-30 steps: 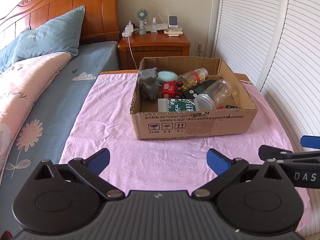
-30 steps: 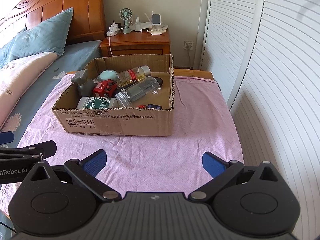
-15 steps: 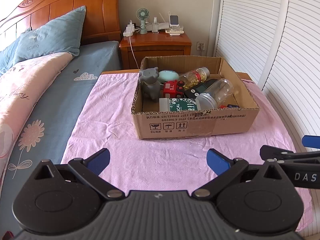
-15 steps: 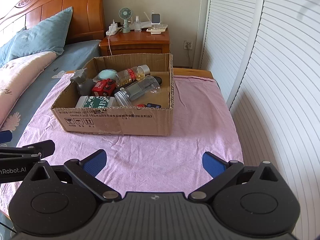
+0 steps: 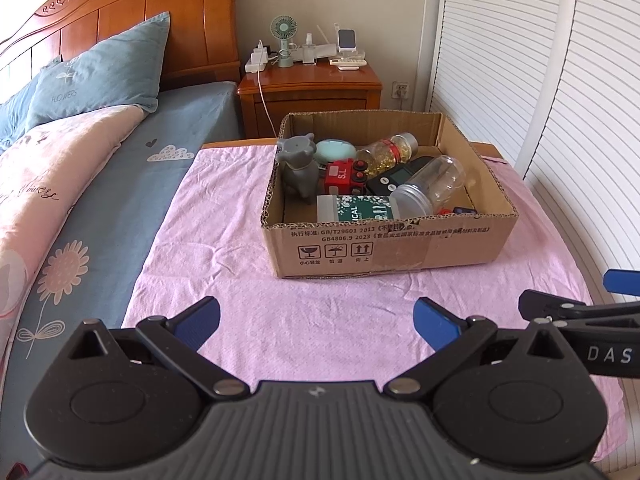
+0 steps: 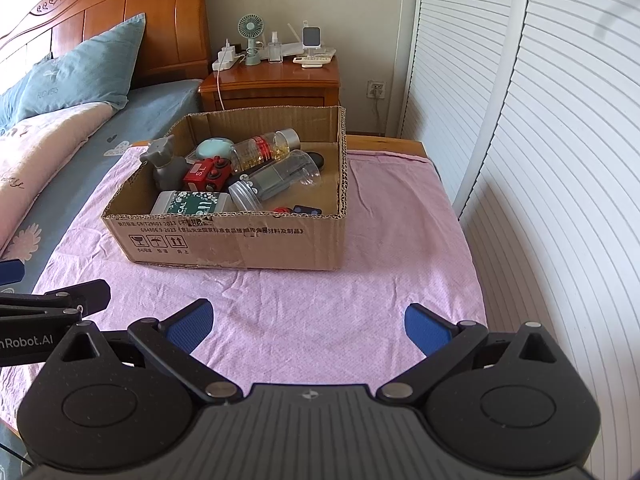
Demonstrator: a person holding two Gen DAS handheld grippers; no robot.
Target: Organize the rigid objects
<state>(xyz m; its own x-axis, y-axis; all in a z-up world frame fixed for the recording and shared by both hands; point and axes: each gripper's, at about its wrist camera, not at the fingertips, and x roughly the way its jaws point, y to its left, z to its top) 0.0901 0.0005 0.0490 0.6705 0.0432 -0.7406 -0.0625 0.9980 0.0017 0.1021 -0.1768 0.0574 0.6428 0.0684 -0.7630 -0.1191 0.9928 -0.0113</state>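
A cardboard box (image 5: 392,248) (image 6: 240,246) stands on a pink cloth (image 5: 224,216) (image 6: 400,248). Inside lie a grey animal figure (image 5: 298,166) (image 6: 164,162), a red toy train (image 5: 344,178) (image 6: 208,174), a green-labelled bottle (image 5: 360,208) (image 6: 192,202), a clear jar (image 5: 432,184) (image 6: 276,180), a gold-filled bottle (image 5: 386,154) (image 6: 264,148) and a teal round case (image 5: 334,150) (image 6: 214,148). My left gripper (image 5: 316,320) hovers open in front of the box, holding nothing. My right gripper (image 6: 308,322) is open too, beside it on the right.
A bed with a blue sheet (image 5: 120,184), a pink quilt (image 5: 44,176) and blue pillows lies to the left. A wooden nightstand (image 5: 310,92) with a small fan and chargers stands behind the box. White louvred doors (image 6: 540,140) line the right side.
Both views have shifted slightly; the box looks a little nearer and more centred. Both grippers stay open and empty.
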